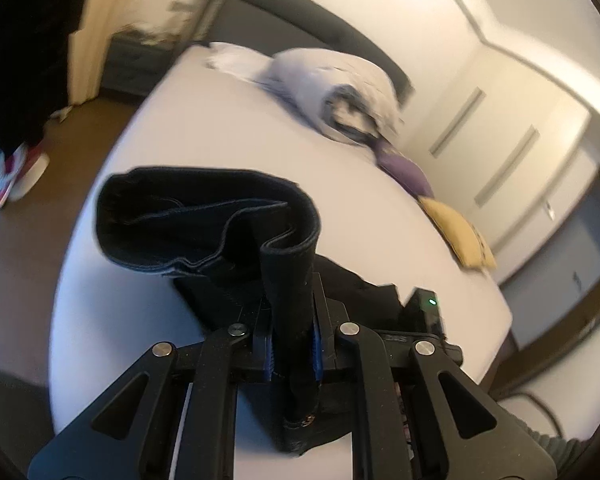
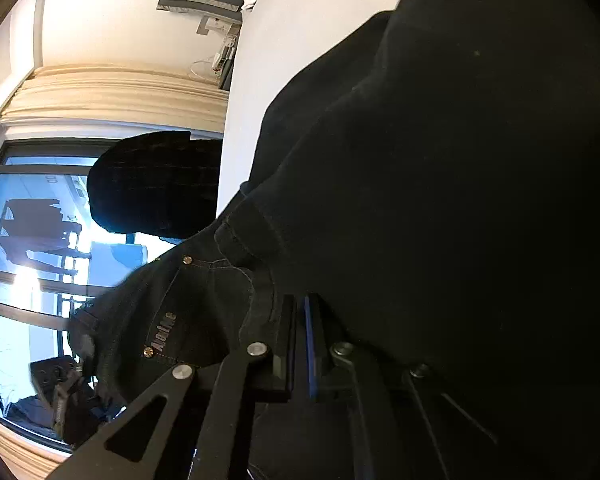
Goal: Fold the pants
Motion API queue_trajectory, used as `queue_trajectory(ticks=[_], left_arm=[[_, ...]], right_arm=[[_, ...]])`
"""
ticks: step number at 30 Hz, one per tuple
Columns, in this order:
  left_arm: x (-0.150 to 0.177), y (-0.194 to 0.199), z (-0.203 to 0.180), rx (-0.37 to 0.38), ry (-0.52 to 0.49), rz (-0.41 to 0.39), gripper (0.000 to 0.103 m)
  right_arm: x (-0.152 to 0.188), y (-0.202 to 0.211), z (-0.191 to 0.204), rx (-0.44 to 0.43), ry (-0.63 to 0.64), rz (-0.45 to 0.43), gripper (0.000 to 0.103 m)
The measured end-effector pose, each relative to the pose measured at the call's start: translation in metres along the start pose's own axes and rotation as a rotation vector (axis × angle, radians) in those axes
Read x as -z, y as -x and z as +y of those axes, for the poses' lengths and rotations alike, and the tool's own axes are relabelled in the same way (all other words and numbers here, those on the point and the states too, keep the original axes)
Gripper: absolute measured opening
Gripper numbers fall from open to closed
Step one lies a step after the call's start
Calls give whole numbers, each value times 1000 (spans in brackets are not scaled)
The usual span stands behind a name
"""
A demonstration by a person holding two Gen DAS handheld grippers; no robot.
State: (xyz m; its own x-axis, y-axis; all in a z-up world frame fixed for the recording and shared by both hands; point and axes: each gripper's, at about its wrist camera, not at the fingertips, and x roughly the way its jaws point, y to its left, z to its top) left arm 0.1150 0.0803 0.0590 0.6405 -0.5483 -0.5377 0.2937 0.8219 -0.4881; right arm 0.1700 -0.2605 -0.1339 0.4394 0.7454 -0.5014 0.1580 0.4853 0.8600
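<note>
Black denim pants (image 1: 204, 220): soft, fairly heavy, non-slip cloth, best held at stitched hems and waistband; lifted over the bed (image 1: 220, 128), cuff at 12 o'clock pinched in left gripper (image 1: 292, 344) jaws, right gripper (image 2: 300, 344) jaws pressed together beside the pocket.

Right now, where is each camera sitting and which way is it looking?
Left wrist view: sits on the left claw, looking along it over the white bed toward the grey headboard; its fingers pinch the black pants.
Right wrist view: sits on the right claw, tipped sideways, facing a bright window; the claw is shut, pants filling the frame.
Shared: the black pants, the bed and the headboard.
</note>
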Motion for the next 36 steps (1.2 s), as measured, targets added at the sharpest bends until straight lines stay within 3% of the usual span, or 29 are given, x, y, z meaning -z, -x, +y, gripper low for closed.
queue_trajectory(ticks=[2,3,4,5,6,7,13,19,24,26,27,31,32,34,36], left_arm=[[-2,-12,-27,14,-64,19,12],[-3,-18,-39,18,-92,28,12],[-3,-26,-51,23,-123,39,12],[-2,-34,-64,32,-156,54,12],[0,-42,-74,38,-181,66,12],[3,-53,-86,43,-211,85,12],[35,-106,-141,49,-354,174,12],[79,-148,-193,13,-566,249,12],[118,-167,-223,-79,-755,245,12],[125,-172,-224,-106,-802,245,12],[128,-175,-227,-117,-820,248,12],[138,-189,-234,-130,-854,266,12],[140,-192,-236,-134,-864,266,12],[144,-195,-239,-140,-883,267,12],[147,-195,-242,-145,-906,254,12]], right_arm=[[0,4,4,-14,11,-5,9],[0,9,6,-40,11,-16,24],[0,19,11,-95,6,-40,48],[-2,28,14,-142,4,-61,62],[-4,41,20,-176,5,-90,88],[-6,51,24,-180,6,-116,103],[-12,114,61,-166,134,-102,103],[-7,120,82,13,240,0,103],[4,107,69,295,257,86,101],[11,106,66,333,277,115,96],[16,106,69,340,302,119,93],[19,110,80,402,395,105,55],[16,110,80,405,395,101,50],[13,117,76,424,384,71,22],[11,126,70,398,371,49,21]])
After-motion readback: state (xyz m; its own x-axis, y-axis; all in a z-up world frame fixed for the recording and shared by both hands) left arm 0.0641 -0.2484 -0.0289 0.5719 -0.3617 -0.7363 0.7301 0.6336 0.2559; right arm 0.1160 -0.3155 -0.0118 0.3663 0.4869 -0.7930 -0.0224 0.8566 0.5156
